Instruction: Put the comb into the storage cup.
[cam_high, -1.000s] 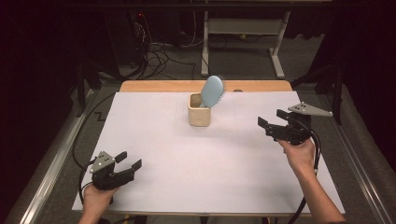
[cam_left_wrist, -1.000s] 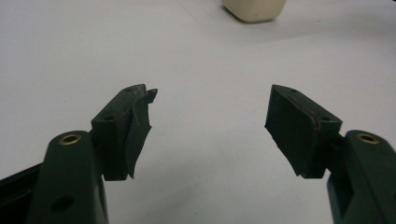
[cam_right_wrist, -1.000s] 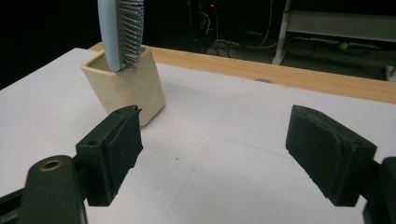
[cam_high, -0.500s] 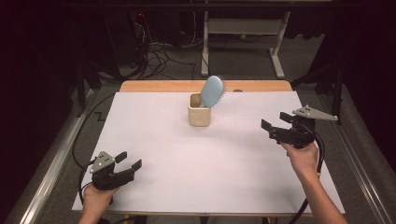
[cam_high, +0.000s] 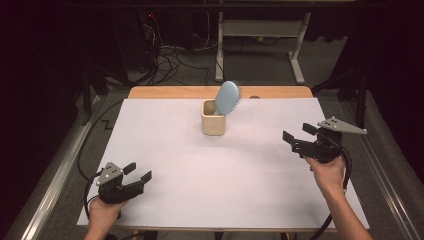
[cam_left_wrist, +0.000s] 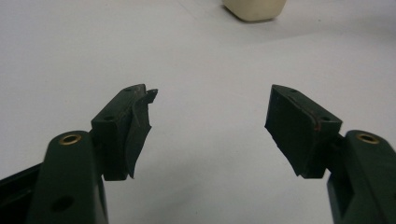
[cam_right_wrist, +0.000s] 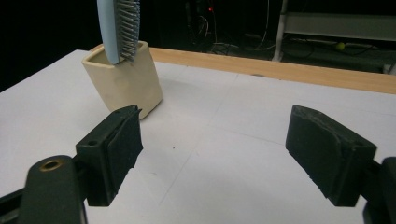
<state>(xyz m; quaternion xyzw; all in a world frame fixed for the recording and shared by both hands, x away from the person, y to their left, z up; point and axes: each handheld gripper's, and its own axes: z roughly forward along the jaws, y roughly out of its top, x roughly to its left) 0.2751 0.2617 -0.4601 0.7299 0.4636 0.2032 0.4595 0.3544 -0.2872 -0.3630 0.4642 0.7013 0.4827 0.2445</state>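
We've got the blue hairbrush (cam_high: 228, 97) standing tilted in the cream cup (cam_high: 213, 124) near the table's (cam_high: 190, 165) far edge. Our right gripper (cam_high: 296, 138) hangs well off to its right, jaws apart and empty; our left gripper (cam_high: 137, 171) sits at the near-left corner, jaws apart too.

White sheet (cam_high: 175, 150) lies under both claws and covers most of the tabletop. Wooden edge strip (cam_high: 165, 92) bare at the sheet's far side, well ahead of right claw (cam_high: 298, 133). On the floor beyond are a tangle of dark cables (cam_high: 170, 55) and a white metal frame (cam_high: 260, 29) on legs. Small yellow-green thing (cam_right_wrist: 343, 46) beneath the frame, possibly a ball; too small to tell. Grey rail (cam_high: 55, 175) runs along the floor outside left claw (cam_high: 139, 171).
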